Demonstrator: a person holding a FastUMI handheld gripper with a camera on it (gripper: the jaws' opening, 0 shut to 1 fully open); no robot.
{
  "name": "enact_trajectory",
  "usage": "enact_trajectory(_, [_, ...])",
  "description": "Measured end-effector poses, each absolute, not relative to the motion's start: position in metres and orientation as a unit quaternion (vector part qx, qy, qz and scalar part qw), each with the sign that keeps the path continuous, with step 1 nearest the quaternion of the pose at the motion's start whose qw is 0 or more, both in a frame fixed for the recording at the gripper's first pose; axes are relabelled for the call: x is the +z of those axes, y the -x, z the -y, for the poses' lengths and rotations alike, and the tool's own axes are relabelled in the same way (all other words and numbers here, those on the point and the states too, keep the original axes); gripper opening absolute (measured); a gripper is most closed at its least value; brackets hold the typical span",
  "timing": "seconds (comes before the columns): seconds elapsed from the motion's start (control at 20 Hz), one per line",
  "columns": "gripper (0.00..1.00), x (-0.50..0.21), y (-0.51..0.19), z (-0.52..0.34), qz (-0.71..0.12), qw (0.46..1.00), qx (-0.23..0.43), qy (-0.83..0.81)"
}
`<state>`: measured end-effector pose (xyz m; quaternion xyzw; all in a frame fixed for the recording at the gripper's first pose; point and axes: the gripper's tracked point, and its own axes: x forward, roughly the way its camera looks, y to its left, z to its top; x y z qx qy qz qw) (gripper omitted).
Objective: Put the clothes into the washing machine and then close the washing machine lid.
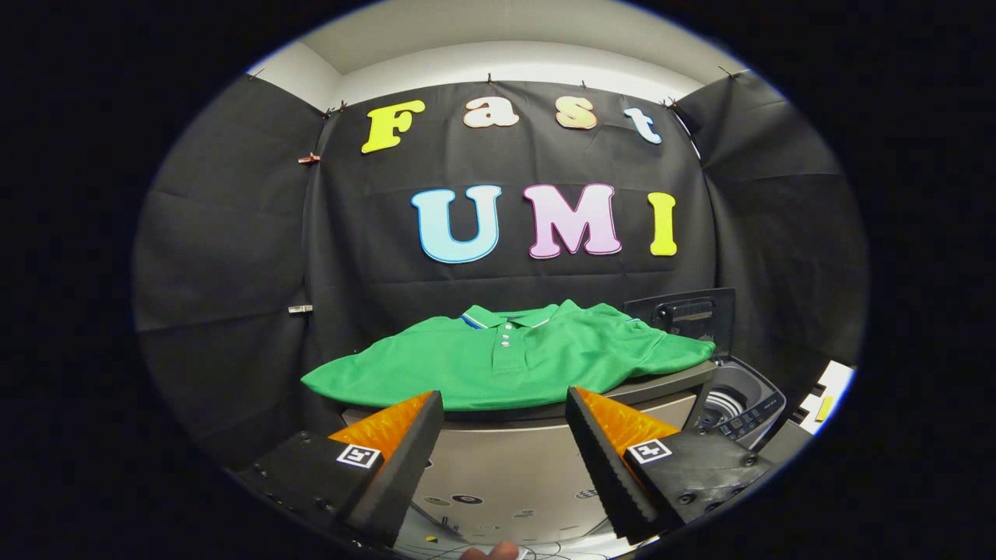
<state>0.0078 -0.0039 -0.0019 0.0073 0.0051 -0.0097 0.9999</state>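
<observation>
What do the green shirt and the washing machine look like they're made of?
Green polo shirt, beyond the open gripper: soft knit fabric, probably cotton or polyester, matte, draping with gentle folds. Washing machine, right of the shirt: smooth grey plastic top and raised dark lid, judging by its moulded shapes and dull sheen.

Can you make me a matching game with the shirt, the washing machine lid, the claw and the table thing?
Things:
1. green polo shirt
2. washing machine lid
3. claw
4. grey cabinet

States or places:
A. standing up open, behind the shirt's sleeve
B. fingers spread apart, holding nothing
C. lying flat on top of the cabinet
D. under the shirt, beside the washing machine

Pairs: 1-C, 2-A, 3-B, 4-D
</observation>
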Motion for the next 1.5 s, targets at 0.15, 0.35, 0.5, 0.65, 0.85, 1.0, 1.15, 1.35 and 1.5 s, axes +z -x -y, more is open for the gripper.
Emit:
enact_trajectory(0.15, [0.99,-0.001,-0.01,0.002,-0.005,1.0,-0.009,-0.009])
enact_trajectory(0.35, [0.99,0.002,-0.014,0.008,-0.008,1.0,-0.02,-0.005])
enact_trajectory(0.5, [0.99,0.014,-0.025,0.004,-0.014,1.0,-0.015,-0.002])
enact_trajectory(0.65, [0.99,0.036,-0.046,0.014,-0.017,0.999,-0.034,0.003])
enact_trajectory(0.85, [0.99,0.056,-0.081,0.012,-0.034,0.999,-0.031,-0.013])
enact_trajectory(1.0, [0.99,0.063,-0.109,0.013,-0.064,0.997,-0.031,-0.025])
enact_trajectory(1.15, [0.99,0.059,-0.138,0.02,-0.104,0.993,-0.037,-0.033])
enact_trajectory(1.35, [0.99,0.049,-0.17,0.027,-0.162,0.985,-0.047,-0.018])
enact_trajectory(1.5, [0.99,0.037,-0.192,0.026,-0.21,0.977,-0.041,-0.018])
